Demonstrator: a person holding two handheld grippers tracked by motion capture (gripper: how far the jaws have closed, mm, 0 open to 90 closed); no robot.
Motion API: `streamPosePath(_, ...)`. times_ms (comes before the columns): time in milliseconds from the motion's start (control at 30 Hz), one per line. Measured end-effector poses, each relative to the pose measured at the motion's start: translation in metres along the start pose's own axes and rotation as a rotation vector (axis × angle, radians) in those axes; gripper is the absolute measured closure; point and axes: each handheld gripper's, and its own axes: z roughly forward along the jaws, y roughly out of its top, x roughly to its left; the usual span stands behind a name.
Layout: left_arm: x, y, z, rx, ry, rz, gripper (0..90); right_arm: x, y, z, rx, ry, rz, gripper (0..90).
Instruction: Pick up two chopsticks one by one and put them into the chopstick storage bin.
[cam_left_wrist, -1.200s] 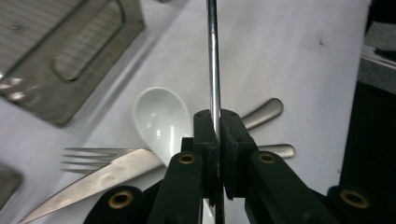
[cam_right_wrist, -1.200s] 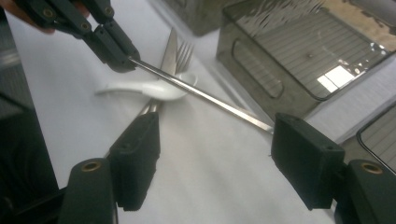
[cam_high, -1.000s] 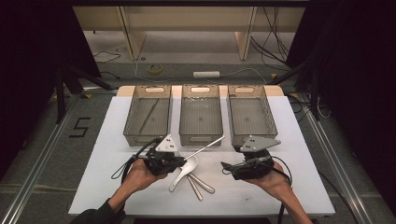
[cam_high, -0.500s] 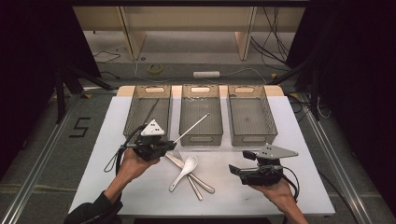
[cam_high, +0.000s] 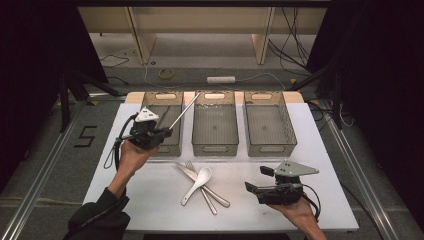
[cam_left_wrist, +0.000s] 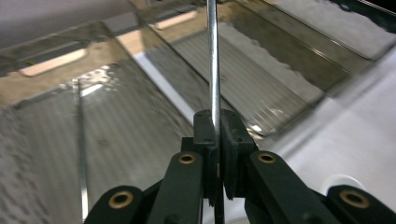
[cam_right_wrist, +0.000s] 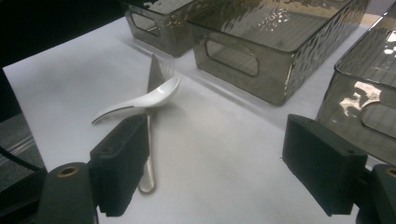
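Note:
My left gripper (cam_high: 167, 132) (cam_left_wrist: 217, 135) is shut on a thin metal chopstick (cam_high: 184, 111) (cam_left_wrist: 213, 60). It holds the chopstick above the left bin (cam_high: 156, 96) (cam_left_wrist: 42, 63), slanting up toward the far right. A second chopstick (cam_left_wrist: 80, 140) lies inside that bin. My right gripper (cam_high: 256, 180) (cam_right_wrist: 219, 163) hovers low over the table at the front right. Its jaws have just been opening and stand open with nothing between them. Left of it lie a white spoon (cam_high: 197, 182) (cam_right_wrist: 140, 102), a knife (cam_high: 220, 198) (cam_right_wrist: 152, 77) and a fork (cam_high: 189, 165) (cam_right_wrist: 168, 69) in a loose pile.
Three smoky clear bins stand in a row at the back of the white table (cam_high: 320, 150); the middle bin (cam_high: 215, 148) (cam_right_wrist: 261, 88) and the right bin (cam_high: 271, 148) (cam_right_wrist: 369, 116) look bare inside. A power strip and cables lie on the floor beyond.
My left gripper carried the chopstick from beside the cutlery pile away and to the left, up over the left bin. My right gripper drew back to the right, away from the pile.

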Motion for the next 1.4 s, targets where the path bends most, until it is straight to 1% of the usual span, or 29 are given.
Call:
streamPosePath(100,0.013,0.003,0.005,-0.002,0.031,-0.035,85.8,0.002,-0.001,-0.001,-0.002,0.006,0.002,24.0)
streamPosePath(133,0.018,0.004,0.007,0.003,0.04,-0.041,85.8,0.002,-0.001,-0.001,-0.003,0.008,-0.003,23.9)
streamPosePath(300,0.037,0.006,0.023,0.019,0.064,-0.082,85.8,0.005,-0.002,0.001,0.005,0.017,-0.011,23.9)
streamPosePath(433,0.048,0.005,0.036,0.041,0.093,-0.105,85.8,0.006,-0.002,0.001,0.012,0.022,-0.014,23.9)
streamPosePath(500,0.054,0.003,0.041,0.058,0.105,-0.11,85.7,0.006,-0.002,0.001,0.014,0.023,-0.016,24.0)
streamPosePath(567,0.058,0.003,0.044,0.07,0.126,-0.111,85.7,0.006,-0.002,0.002,0.013,0.025,-0.016,24.1)
streamPosePath(733,0.071,0.001,0.046,0.08,0.143,-0.143,85.6,0.006,-0.002,0.002,0.012,0.027,-0.018,24.3)
streamPosePath(767,0.072,0.0,0.047,0.077,0.145,-0.154,85.6,0.006,-0.001,0.002,0.013,0.028,-0.018,24.3)
streamPosePath(833,0.075,-0.002,0.048,0.081,0.151,-0.16,85.6,0.007,-0.001,0.002,0.015,0.032,-0.017,24.4)
streamPosePath(967,0.079,-0.006,0.053,0.101,0.16,-0.178,85.4,0.007,-0.001,0.003,0.016,0.027,-0.026,25.1)
streamPosePath(1033,0.08,-0.007,0.056,0.108,0.17,-0.182,85.4,0.007,-0.001,0.003,0.012,0.029,-0.026,25.1)
streamPosePath(1100,0.081,-0.008,0.058,0.113,0.172,-0.19,85.3,0.007,-0.001,0.003,0.011,0.029,-0.026,25.1)
streamPosePath(1200,0.082,-0.01,0.06,0.139,0.178,-0.186,85.1,0.008,-0.001,0.003,0.012,0.035,-0.027,25.1)
streamPosePath(1267,0.083,-0.011,0.061,0.137,0.187,-0.192,84.7,0.008,-0.001,0.003,0.012,0.043,-0.027,25.1)
streamPosePath(1300,0.084,-0.011,0.061,0.133,0.185,-0.2,84.3,0.008,-0.001,0.003,0.012,0.042,-0.031,25.1)
streamPosePath(1333,0.084,-0.012,0.061,0.129,0.176,-0.205,81.9,0.009,-0.001,0.003,0.014,0.044,-0.031,25.1)
streamPosePath(1367,0.085,-0.012,0.06,0.128,0.171,-0.21,76.0,0.009,-0.001,0.003,0.014,0.046,-0.032,25.1)
streamPosePath(1400,0.084,-0.011,0.059,0.115,0.175,-0.213,70.5,0.009,-0.001,0.003,0.014,0.044,-0.032,25.1)
